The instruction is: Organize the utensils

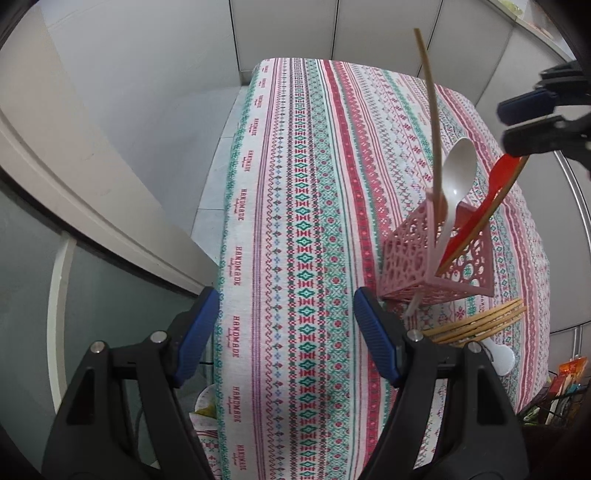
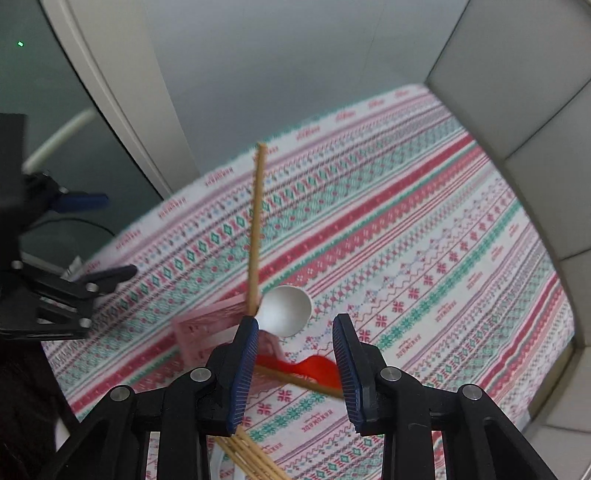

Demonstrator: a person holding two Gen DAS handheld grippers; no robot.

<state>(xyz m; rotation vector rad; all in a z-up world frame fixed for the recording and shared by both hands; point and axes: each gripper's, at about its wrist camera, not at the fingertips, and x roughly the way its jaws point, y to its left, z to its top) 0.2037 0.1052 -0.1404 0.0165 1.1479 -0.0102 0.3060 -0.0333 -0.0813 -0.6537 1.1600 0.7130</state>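
A pink lattice holder stands on the patterned tablecloth. In it lean a white spoon, a red utensil and two chopsticks, one tall. Several more chopsticks and another white spoon lie on the cloth beside the holder. My right gripper hovers just above the holder, open, with the red utensil's end and a leaning chopstick showing in the gap, pads not pressing them. My left gripper is open and empty, left of the holder.
The table's left edge drops to a tiled floor beside a glass door. Grey wall panels close the far side. A wire basket with packets sits off the table's near right corner.
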